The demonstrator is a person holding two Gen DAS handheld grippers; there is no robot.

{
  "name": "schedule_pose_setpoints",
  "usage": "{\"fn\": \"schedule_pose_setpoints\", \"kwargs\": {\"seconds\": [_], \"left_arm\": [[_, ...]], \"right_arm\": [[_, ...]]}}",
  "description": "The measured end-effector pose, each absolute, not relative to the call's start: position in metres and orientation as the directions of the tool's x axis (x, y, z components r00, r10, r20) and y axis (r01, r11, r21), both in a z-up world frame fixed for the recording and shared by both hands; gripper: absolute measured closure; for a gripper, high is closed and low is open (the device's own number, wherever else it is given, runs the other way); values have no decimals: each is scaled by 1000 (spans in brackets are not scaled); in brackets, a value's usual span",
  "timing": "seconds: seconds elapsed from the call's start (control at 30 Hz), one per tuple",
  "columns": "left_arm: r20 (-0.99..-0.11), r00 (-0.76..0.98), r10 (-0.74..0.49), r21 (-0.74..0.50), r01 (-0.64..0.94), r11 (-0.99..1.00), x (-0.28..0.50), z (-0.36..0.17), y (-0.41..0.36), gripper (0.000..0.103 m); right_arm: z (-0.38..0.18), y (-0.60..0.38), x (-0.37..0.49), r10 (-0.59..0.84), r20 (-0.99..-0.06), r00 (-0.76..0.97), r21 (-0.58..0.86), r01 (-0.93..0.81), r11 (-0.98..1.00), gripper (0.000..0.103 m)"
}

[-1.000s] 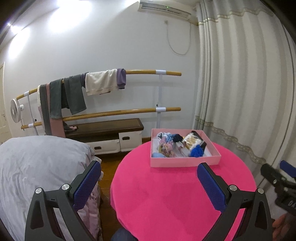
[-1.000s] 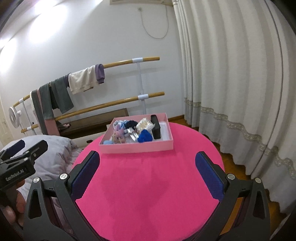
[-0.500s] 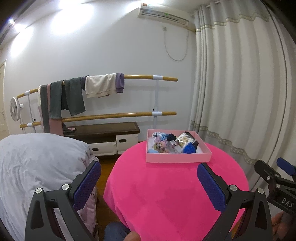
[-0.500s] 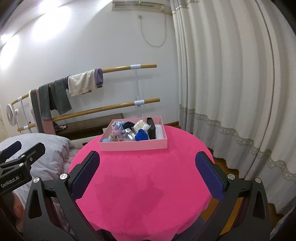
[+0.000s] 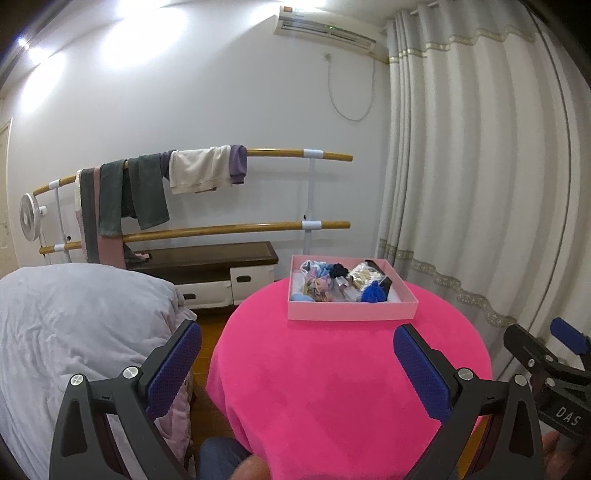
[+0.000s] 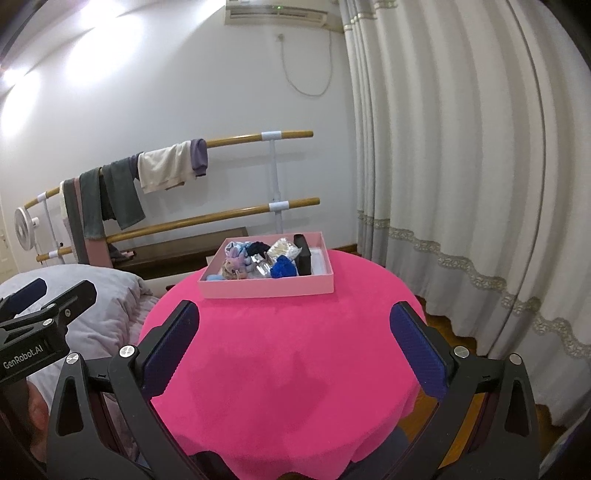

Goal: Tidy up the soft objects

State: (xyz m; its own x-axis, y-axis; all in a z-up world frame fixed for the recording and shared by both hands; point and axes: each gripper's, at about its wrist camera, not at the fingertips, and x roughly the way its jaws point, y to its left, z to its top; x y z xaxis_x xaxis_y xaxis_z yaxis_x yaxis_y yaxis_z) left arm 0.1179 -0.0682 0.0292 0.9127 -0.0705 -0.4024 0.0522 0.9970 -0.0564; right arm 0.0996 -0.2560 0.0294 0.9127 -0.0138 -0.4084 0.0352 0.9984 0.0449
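Blue ribbed pads [image 5: 176,365] line the black fingers of the left gripper [image 5: 295,365]; the fingers stand wide apart with nothing between them. It hangs above the near edge of the table [image 5: 332,376], left pad over the gap between the table and the bed [image 5: 74,314]. The right gripper [image 6: 293,343] has the same blue pads [image 6: 417,349], also spread wide and empty, above the near half of the table. Each gripper shows at the edge of the other's view; they are side by side, apart.

Table: round, covered in bright pink cloth, its near half bare.

Box [image 6: 266,290]: pale pink, shallow, open top, on the far side of the table, well apart from both grippers. Inside, crowded toward its left and middle: a blue puff [image 6: 283,267], pastel scrunchies [image 6: 234,254], a dark scrunchie [image 6: 258,246], a pale yellowish bundle [image 6: 280,247], a black block [image 6: 303,254] upright to the right of the blue puff. The right end of the box floor is bare white.

Beyond: two wooden rails [image 5: 295,153] with clothes [image 5: 199,173] draped over the upper one, a low bench [image 5: 207,258], a small fan [image 5: 29,218] at left, curtains [image 5: 480,184] at right, an air conditioner [image 5: 325,31] high on the wall.
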Motion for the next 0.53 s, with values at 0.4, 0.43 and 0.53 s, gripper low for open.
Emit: {"fn": "schedule_pose_setpoints", "kwargs": {"seconds": [0.4,0.43,0.53], "left_arm": [[-403,911,-86,-51,72,996,115,26,-74,0],[-403,911,-89,-53,73,996,115,26,-73,0],[-404,910,-94,-55,78,995,116,27,-71,0]], "right_arm": [[30,-259,100,-9,-416,909,52,34,998,0],[30,-259,100,-10,-416,909,51,35,998,0],[29,-259,100,-10,-416,909,51,34,998,0]]}}
